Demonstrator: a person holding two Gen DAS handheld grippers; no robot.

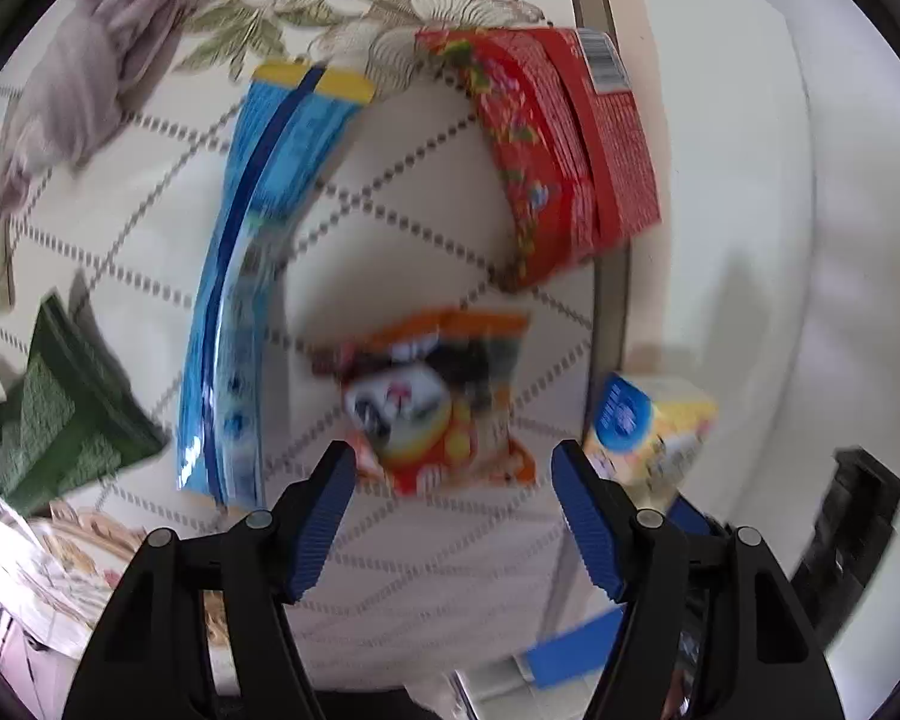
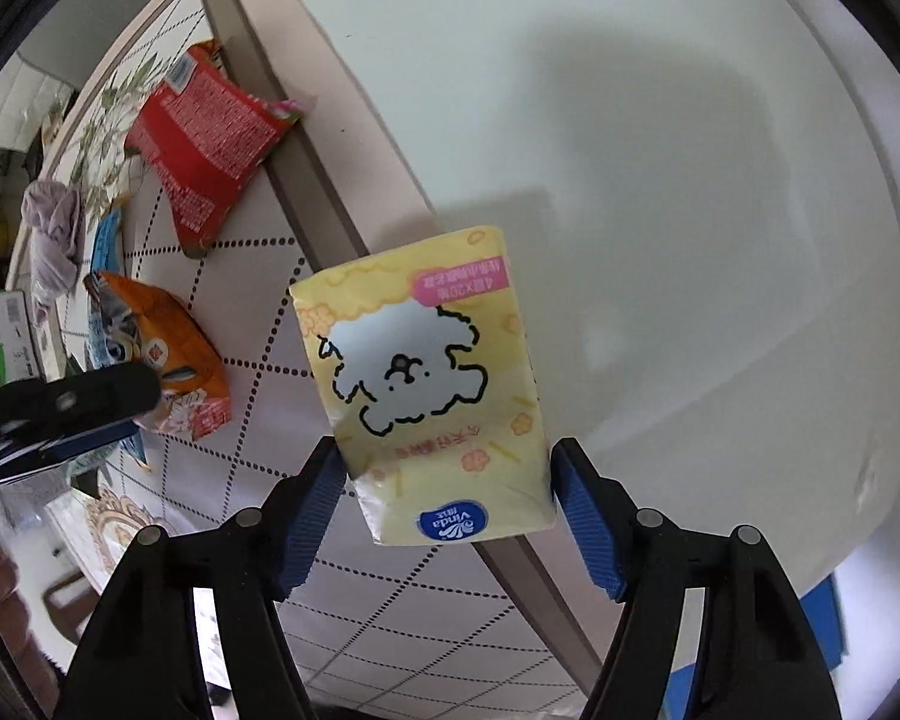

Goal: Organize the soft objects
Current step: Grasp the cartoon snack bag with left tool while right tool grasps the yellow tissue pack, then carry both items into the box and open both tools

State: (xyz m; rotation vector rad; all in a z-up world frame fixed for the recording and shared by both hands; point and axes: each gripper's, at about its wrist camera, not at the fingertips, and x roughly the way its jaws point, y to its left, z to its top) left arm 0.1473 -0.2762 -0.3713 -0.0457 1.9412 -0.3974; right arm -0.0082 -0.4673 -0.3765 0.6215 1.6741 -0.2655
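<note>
An orange snack packet [image 1: 438, 402] lies on the patterned tablecloth [image 1: 426, 228] just past my left gripper [image 1: 450, 459]. The left jaws stand apart with the packet's near edge between the tips. The left pad is at its corner and a gap shows at the right pad. My right gripper [image 2: 444, 462] has a yellow tissue pack [image 2: 432, 372] with a cartoon dog between its fingers. Both blue pads lie against the pack's sides, over the table's edge. From the left wrist that pack [image 1: 648, 426] shows at the right.
A red packet [image 1: 570, 144] lies by the table edge [image 1: 609, 312], and a long blue packet [image 1: 258, 276] to the left. A green cloth [image 1: 66, 408] and a lilac-grey cloth [image 1: 78, 78] lie further left. A white rounded surface [image 2: 690, 180] lies beyond the edge.
</note>
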